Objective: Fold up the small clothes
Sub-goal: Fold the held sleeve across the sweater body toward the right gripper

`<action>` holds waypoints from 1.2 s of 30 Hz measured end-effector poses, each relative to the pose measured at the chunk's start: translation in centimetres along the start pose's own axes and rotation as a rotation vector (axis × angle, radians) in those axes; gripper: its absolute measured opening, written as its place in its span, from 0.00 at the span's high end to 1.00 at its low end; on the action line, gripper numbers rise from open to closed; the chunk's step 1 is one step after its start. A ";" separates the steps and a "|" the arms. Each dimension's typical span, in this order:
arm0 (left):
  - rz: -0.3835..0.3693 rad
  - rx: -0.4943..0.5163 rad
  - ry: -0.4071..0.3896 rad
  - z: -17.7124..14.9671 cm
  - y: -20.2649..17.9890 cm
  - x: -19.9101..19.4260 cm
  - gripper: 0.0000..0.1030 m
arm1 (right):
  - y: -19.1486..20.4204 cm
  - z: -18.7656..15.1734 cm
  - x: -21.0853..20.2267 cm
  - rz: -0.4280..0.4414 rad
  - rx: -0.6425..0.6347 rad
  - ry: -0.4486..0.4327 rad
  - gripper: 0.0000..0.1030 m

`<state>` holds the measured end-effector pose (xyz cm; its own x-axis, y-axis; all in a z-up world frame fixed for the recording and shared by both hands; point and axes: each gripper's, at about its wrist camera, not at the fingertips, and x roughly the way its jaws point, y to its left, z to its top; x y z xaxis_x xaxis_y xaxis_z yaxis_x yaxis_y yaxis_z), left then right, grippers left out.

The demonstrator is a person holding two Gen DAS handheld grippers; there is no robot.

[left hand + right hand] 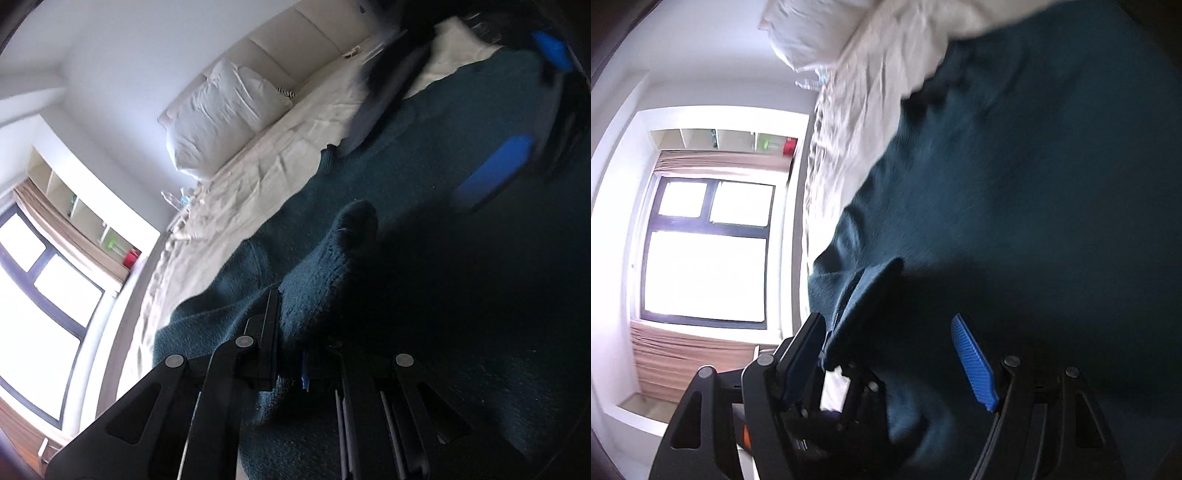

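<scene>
A dark teal knitted garment (388,206) lies spread on a cream bedsheet (280,155). My left gripper (290,354) is shut on a bunched fold of the teal garment, which rises between its fingers. In the left wrist view the right gripper (517,122) shows blurred with blue pads at the upper right above the garment. In the right wrist view the teal garment (1034,166) fills the right side. My right gripper (890,354) is open, with a flap of the garment lying between its blue pads (975,365).
A white pillow (221,110) lies at the head of the bed against a cream headboard (295,33). A bright window (705,251) with beige curtains stands beyond the bed's edge. Shelves with a red item (131,258) sit beside the window.
</scene>
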<state>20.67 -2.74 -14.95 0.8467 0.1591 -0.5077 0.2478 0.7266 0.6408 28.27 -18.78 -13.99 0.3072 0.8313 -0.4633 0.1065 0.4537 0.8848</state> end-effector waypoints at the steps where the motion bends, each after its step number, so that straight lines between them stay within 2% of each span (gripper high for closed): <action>1: 0.009 0.014 -0.007 0.0 -0.3 0.1 0.93 | 0.2 0.3 0.9 0.013 0.001 0.019 0.29; 3: 0.020 0.028 -0.015 -0.1 -0.4 -1.0 0.93 | 0.4 0.9 2.6 0.034 0.008 0.052 0.31; 5: 0.025 0.029 -0.022 -0.1 0.2 -2.2 0.93 | 0.7 1.3 4.1 0.030 0.006 0.084 0.38; 7: 0.022 0.020 -0.022 -0.2 0.5 -2.2 0.93 | 1.4 1.5 5.2 -0.003 -0.039 0.104 0.62; 9: 0.014 0.012 -0.022 -0.2 0.8 -2.3 0.92 | 2.2 1.4 6.1 -0.049 -0.117 0.127 0.79; 10: 0.004 0.011 -0.022 -0.3 1.0 -2.4 0.89 | 2.6 1.4 6.2 -0.070 -0.150 0.122 0.87; 11: -0.011 0.009 -0.022 -0.3 1.1 -2.6 0.88 | 2.6 1.5 5.9 -0.081 -0.168 0.113 0.90; 15: -0.048 -0.012 -0.053 -0.5 2.0 -4.8 0.88 | 3.1 2.4 3.5 -0.145 -0.232 0.040 0.91; 17: -0.068 -0.030 -0.076 -0.8 2.6 -6.1 0.87 | 3.0 3.5 1.6 -0.211 -0.256 -0.015 0.92; 19: -0.103 -0.074 -0.093 -1.1 3.5 -7.8 0.87 | 2.2 4.5 0.0 -0.269 -0.252 -0.058 0.92; 21: -0.145 -0.166 -0.090 -1.5 5.5 -8.2 0.87 | 1.0 5.6 -1.7 -0.350 -0.245 -0.103 0.92; 24: -0.254 -0.439 -0.010 -2.8 10.9 -6.5 0.87 | -0.9 7.0 -4.9 -0.398 -0.207 -0.153 0.92; 26: -0.292 -0.588 0.037 -3.7 14.2 -5.0 0.87 | -1.8 7.6 -6.6 -0.430 -0.199 -0.186 0.92; 28: -0.309 -0.691 0.084 -4.4 17.0 -3.1 0.87 | -2.7 8.4 -8.0 -0.439 -0.179 -0.200 0.92; 31: -0.300 -0.780 0.103 -4.6 20.7 -1.1 0.87 | -3.6 8.9 -9.7 -0.462 -0.159 -0.221 0.92; 36: -0.373 -0.805 0.102 -2.5 23.3 2.1 0.87 | -5.2 9.0 -11.4 -0.467 -0.130 -0.234 0.92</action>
<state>27.06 16.23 -2.50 0.7216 -0.1506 -0.6758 0.0601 0.9860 -0.1556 32.76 -33.56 -12.88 0.4596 0.4444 -0.7690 0.1690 0.8063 0.5669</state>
